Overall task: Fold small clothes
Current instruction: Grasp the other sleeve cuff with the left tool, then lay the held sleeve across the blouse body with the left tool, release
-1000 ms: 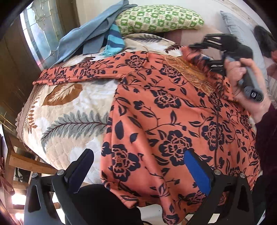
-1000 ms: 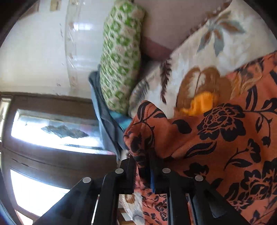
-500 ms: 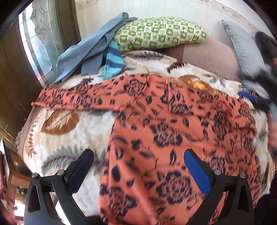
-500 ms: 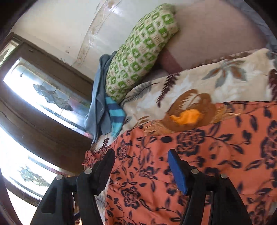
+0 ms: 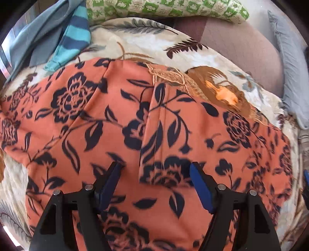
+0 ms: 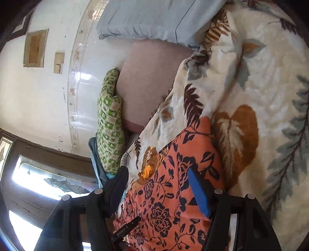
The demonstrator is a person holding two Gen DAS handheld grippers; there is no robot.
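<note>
An orange garment with dark navy flowers [image 5: 146, 123] lies spread on the leaf-patterned blanket [image 5: 135, 42]. Its gold-embroidered neckline [image 5: 173, 77] points to the far side. A vertical crease runs down its middle. My left gripper [image 5: 156, 170] is open and empty, low over the middle of the garment. My right gripper [image 6: 157, 173] is open and empty, over the garment's edge [image 6: 181, 164], which shows in the right wrist view next to the blanket [image 6: 251, 81].
A green checked pillow [image 5: 164, 9] and a pile of blue-grey and striped clothes [image 5: 58, 32] lie at the far side. A grey pillow [image 5: 289, 67] lies at the right. A wall and a window [image 6: 38, 179] stand beyond the bed.
My right gripper let go of the garment's shoulder and pulled away to the right. My left gripper moved forward and down over the garment, which now lies flatter.
</note>
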